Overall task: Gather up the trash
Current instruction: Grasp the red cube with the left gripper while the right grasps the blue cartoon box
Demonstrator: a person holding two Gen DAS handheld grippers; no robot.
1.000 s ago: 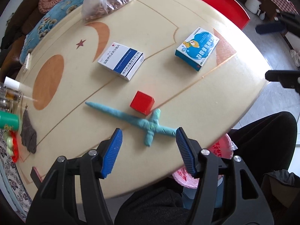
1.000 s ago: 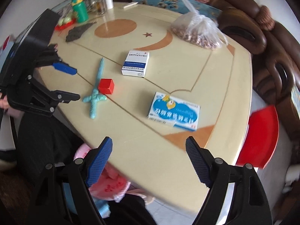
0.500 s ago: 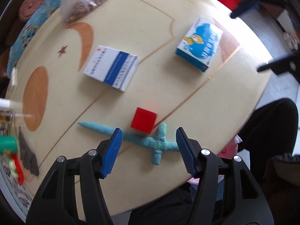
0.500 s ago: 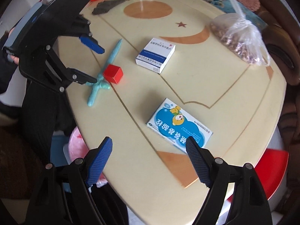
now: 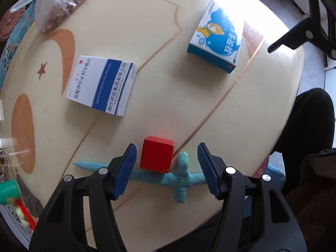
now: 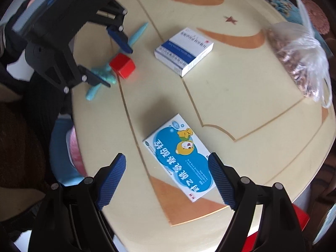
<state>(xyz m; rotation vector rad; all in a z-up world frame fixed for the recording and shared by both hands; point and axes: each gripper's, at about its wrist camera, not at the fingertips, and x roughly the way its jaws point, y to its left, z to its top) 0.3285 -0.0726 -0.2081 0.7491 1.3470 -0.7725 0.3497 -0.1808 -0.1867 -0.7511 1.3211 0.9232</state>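
My left gripper [image 5: 167, 169] is open, its fingers on either side of a red cube [image 5: 157, 157] that lies against a teal clay sword [image 5: 168, 177] near the table's front edge. My right gripper [image 6: 167, 180] is open, low over a blue bear-print medicine box [image 6: 181, 157], which lies between its fingers. A white and blue medicine box [image 5: 103, 85] lies further in; it also shows in the right wrist view [image 6: 183, 50]. The left gripper [image 6: 109, 56], the red cube [image 6: 122, 65] and the sword [image 6: 100, 77] show in the right wrist view. The bear box [image 5: 217, 42] shows in the left wrist view.
A clear bag of brown bits [image 6: 298, 54] lies at the far side of the cream table [image 6: 231, 96]. A pink-lined bin [image 6: 73, 147] stands below the table edge by the person's legs. A green bottle [image 5: 7, 191] and a red stool [image 6: 279, 231] sit at the edges.
Both grippers have moved forward and down: the left now straddles the red cube, and the right has closed in over the bear box. Both stayed open.
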